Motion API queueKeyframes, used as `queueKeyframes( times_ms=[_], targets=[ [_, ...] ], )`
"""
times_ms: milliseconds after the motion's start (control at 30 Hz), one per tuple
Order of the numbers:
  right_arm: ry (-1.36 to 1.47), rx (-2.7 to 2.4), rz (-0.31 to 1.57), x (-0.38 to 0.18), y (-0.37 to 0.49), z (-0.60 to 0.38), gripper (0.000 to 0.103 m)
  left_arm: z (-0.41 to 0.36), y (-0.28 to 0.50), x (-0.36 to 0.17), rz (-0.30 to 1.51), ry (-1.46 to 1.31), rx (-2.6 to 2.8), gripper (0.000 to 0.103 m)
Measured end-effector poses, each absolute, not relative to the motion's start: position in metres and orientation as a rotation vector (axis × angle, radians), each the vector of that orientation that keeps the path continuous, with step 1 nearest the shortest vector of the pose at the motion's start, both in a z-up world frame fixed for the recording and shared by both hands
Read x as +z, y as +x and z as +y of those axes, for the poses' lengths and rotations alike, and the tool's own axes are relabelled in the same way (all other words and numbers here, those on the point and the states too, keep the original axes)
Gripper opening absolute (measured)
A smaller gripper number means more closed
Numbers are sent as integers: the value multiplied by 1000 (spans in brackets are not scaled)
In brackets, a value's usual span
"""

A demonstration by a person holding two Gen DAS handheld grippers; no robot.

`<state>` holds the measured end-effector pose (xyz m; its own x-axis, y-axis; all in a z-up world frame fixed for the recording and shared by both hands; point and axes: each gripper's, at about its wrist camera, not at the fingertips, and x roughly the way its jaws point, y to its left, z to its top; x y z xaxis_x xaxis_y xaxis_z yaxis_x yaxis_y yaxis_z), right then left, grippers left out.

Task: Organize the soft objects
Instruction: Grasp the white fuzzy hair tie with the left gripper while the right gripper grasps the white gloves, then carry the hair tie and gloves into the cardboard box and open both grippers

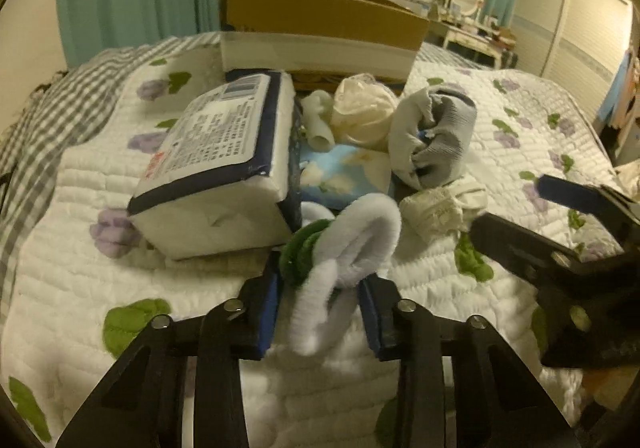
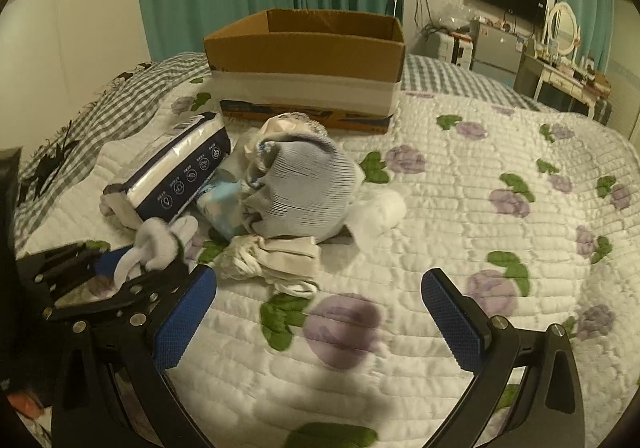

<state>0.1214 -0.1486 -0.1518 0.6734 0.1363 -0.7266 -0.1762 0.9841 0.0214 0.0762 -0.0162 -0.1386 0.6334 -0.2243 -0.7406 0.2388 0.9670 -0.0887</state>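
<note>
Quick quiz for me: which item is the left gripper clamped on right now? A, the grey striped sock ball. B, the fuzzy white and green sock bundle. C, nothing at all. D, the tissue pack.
B: the left gripper has its blue pads pressed on the fuzzy white and green sock bundle.

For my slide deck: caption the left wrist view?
Left gripper shut on fuzzy white sock, cardboard box beyond.

The light blue pack [image 1: 344, 176] lies half hidden under the tissue pack [image 1: 216, 164] and rolled socks [image 1: 432, 136].
</note>
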Motion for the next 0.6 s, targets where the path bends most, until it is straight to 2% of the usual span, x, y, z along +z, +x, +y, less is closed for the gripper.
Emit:
queueKeyframes(
  times_ms=[133,233,333,367,600],
  targets=[
    [-40,193,834,-159,132,-136,103,-4,66,-135,833,52,-248,31],
    [-14,217,860,-166,142,-127,95,6,64,-132,827,38,-243,31],
    [12,208,897,-174,148,-122,72,12,65,-130,830,18,-233,31],
    [7,173,908,-174,148,-121,60,13,64,-129,827,19,-229,31],
    [60,194,858,-154,122,-129,58,6,49,-118,797,62,-230,31]
  ],
)
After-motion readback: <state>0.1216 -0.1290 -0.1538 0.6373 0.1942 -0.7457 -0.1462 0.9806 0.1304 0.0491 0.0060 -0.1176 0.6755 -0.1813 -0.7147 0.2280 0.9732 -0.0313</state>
